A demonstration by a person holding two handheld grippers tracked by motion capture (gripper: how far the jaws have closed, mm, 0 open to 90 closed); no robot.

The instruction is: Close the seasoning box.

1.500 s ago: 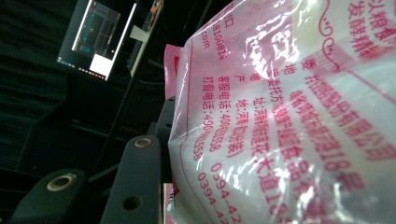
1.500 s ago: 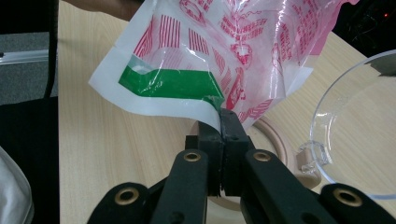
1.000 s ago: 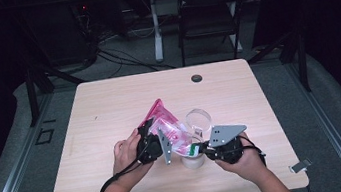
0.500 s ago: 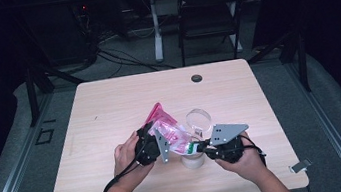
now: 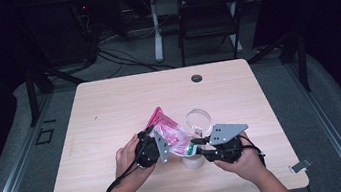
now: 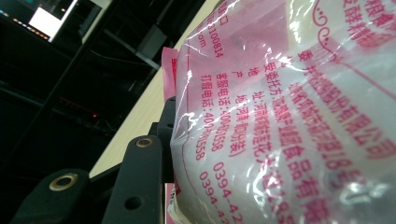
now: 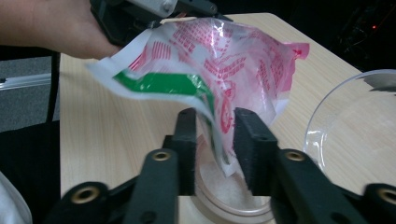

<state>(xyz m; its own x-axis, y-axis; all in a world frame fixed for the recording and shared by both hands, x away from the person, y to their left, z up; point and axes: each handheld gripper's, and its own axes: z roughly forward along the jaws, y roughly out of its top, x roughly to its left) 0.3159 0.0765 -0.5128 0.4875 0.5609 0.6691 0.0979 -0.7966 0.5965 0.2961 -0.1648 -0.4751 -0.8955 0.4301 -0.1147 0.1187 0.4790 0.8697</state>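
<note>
A pink and clear plastic bag (image 5: pixel 171 136) with red print hangs tilted over the table, its mouth pointing down. My left gripper (image 5: pixel 161 146) is shut on its side; in the left gripper view the bag (image 6: pixel 289 116) presses against one black finger (image 6: pixel 140 182). My right gripper (image 7: pixel 215 144) has just been opening its jaws. The bag's lower edge (image 7: pixel 219 135) hangs loose between them, and neither pad presses on it. Under that edge stands a small round cup (image 7: pixel 224 191) with white powder in it.
A clear glass bowl (image 5: pixel 198 119) sits just behind the bag, to the right in the right gripper view (image 7: pixel 355 135). A black round cap (image 5: pixel 196 78) lies near the far edge of the wooden table (image 5: pixel 110 109). A chair (image 5: pixel 207 15) stands beyond it.
My right gripper's jaws have parted and let go of the bag's lower edge. Both hands and the bag stay about where they were.
</note>
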